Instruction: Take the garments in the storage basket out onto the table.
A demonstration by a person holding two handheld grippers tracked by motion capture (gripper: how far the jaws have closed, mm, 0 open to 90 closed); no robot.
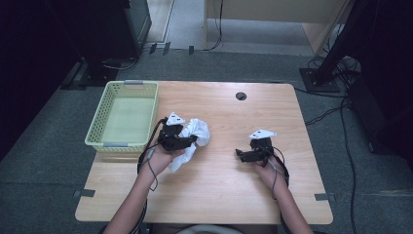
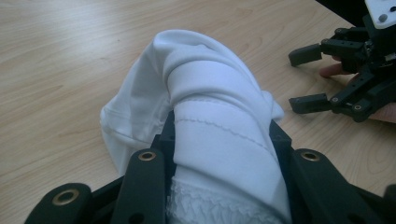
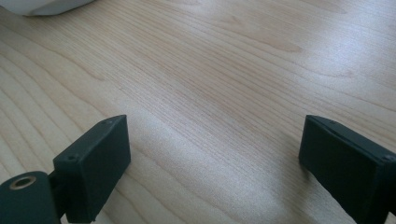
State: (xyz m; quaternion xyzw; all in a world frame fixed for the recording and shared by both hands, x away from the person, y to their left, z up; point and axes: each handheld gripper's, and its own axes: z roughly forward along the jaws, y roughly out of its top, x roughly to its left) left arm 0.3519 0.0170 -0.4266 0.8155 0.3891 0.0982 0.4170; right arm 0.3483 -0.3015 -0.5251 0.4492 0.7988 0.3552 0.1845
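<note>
Your left gripper (image 2: 219,154) held the white cloth (image 2: 210,112) bunched between its jaws. Your right gripper (image 3: 212,158) stood wide, nothing between, over bare table (image 3: 224,70); the high view added a basket (image 1: 124,117) beside your left gripper.

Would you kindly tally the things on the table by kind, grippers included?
White cloth: 1, clamped in the left gripper
Yellow-green basket: 1
Grippers: 2, the right gripper open over bare wood
Total: 4
</note>
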